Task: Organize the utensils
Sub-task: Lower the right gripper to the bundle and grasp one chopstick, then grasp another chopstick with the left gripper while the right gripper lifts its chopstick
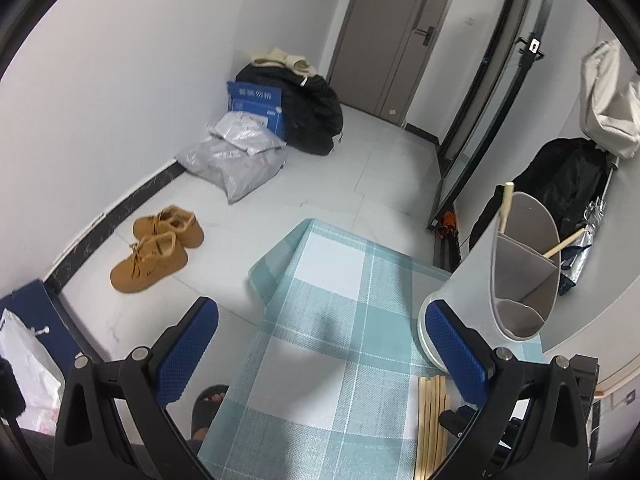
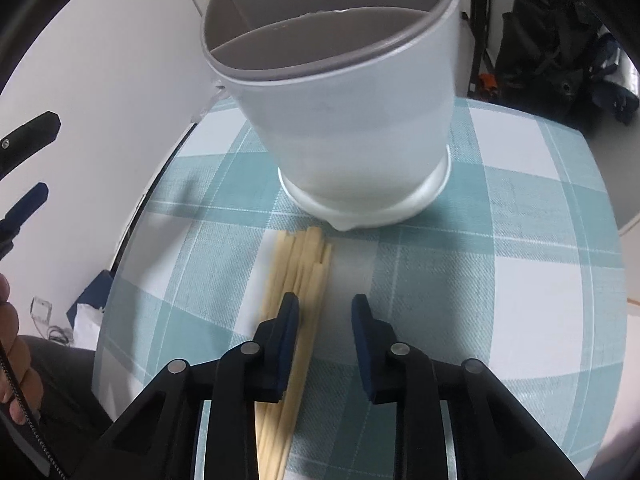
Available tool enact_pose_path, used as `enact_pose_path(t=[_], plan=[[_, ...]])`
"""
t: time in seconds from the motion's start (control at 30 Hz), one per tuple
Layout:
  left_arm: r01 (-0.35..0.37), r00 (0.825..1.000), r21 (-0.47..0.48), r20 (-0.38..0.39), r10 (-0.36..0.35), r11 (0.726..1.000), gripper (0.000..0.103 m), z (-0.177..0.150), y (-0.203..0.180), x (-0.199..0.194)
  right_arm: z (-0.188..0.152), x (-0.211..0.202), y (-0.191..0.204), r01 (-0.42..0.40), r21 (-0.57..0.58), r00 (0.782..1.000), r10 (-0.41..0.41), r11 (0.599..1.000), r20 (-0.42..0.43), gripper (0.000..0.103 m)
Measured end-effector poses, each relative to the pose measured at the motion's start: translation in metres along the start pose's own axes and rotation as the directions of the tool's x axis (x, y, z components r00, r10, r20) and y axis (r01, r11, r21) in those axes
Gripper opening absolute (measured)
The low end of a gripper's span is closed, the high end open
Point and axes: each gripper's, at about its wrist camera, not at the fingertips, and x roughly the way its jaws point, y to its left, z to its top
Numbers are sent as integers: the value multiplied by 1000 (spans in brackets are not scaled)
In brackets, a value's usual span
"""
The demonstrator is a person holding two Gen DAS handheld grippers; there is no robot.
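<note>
A white utensil holder [image 1: 472, 280] [image 2: 344, 120] with grey divided compartments stands on the checked tablecloth [image 1: 320, 360] [image 2: 500, 280]. Two wooden chopsticks [image 1: 505, 204] lean in its far compartments. Several loose chopsticks [image 1: 432, 420] [image 2: 304, 272] lie in a bundle just in front of the holder. My right gripper [image 2: 325, 312] points down over this bundle. Its jaws stand narrowly apart, the left finger over the sticks, and mostly cloth shows in the gap. My left gripper [image 1: 320, 305] hovers wide open over the cloth, left of the holder, holding nothing.
The table's far edge [image 1: 340, 228] drops to a tiled floor with tan shoes [image 1: 160, 248], grey bags [image 1: 236, 160] and a blue box [image 1: 256, 104]. A dark coat [image 1: 560, 184] hangs at the right. A sandalled foot [image 1: 208, 408] shows beside the table.
</note>
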Motion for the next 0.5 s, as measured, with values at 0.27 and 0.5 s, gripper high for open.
enact_pose_path(t=[0.27,0.5], plan=[[16,999,-31,-30,-17,999,102,1,1,-1,-6,-8,-9,28,-3,999,-28,1000,-35,7],[8,1000,-3,-22,-8,1000,102,1,-2,-2,-14,-16,-21,78,-36,996,-80,996,-50,7]])
